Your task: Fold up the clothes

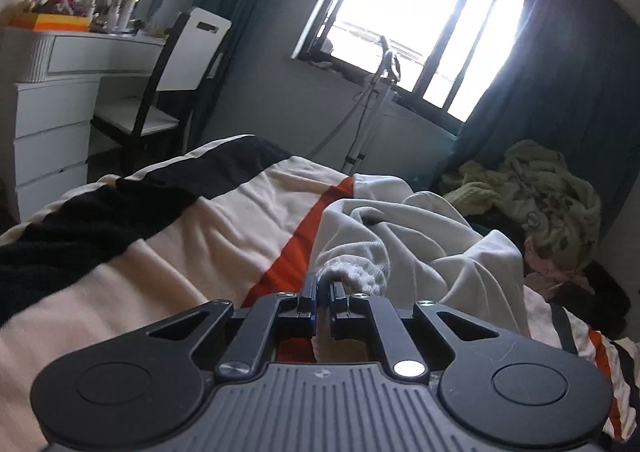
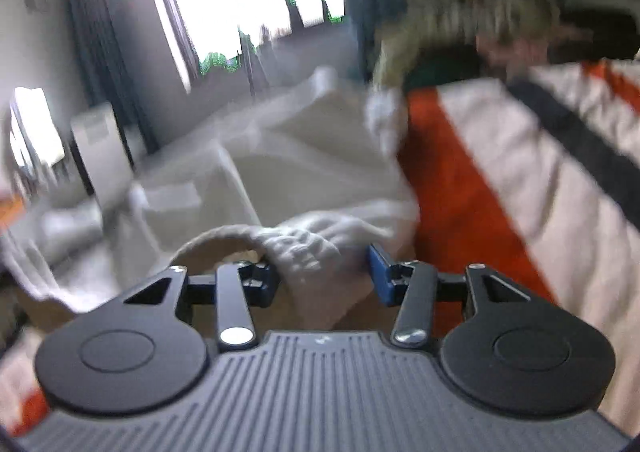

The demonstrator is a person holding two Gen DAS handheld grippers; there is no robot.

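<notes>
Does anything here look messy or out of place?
Yes. The white garment lies crumpled on the striped bedspread, not yet folded, and a heap of clothes is piled loosely beyond it by the curtain. Nothing looks spilled or damaged.

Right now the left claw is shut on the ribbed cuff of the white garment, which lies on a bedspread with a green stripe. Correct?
Not quite: the stripe is orange, not green. The left wrist view shows the left claw shut on the ribbed cuff of the white garment, beside the bedspread's orange stripe.
</notes>
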